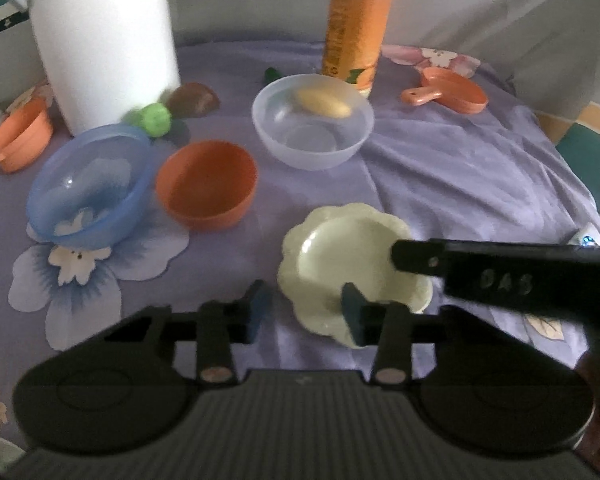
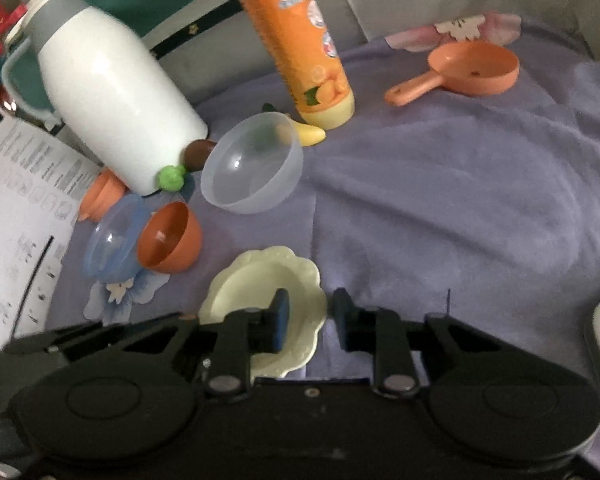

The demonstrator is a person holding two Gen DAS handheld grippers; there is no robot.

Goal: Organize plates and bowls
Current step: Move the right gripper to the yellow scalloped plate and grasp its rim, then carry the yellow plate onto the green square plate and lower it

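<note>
Both claws (image 1: pixel 306 306) (image 2: pixel 312 316) agape — cream plate (image 1: pixel 352 256) between

- cloth (image 1: pixel 440 168): lilac, blue-white flower prints
- scalloped plate (image 1: pixel 340 256): pale yellow-cream
- small bowl (image 1: pixel 206 184): orange
- bowl (image 1: pixel 88 188) beside it: see-through blue
- far bowl (image 1: pixel 312 120): clear, frosted
- flask (image 2: pixel 116 92): white, grey collar
- bottle (image 2: pixel 308 40): orange, yellow base
- scoop (image 2: pixel 468 68): peach-orange

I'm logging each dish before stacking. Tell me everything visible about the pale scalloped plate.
The scalloped plate is cream-yellow, glossy like plastic or glazed ceramic, with a wavy rim and a shallow round well, empty. It lies flat on the lilac floral cloth, nearest the grippers. The right gripper is open, one finger over the plate's well, the other outside its rim.
</note>
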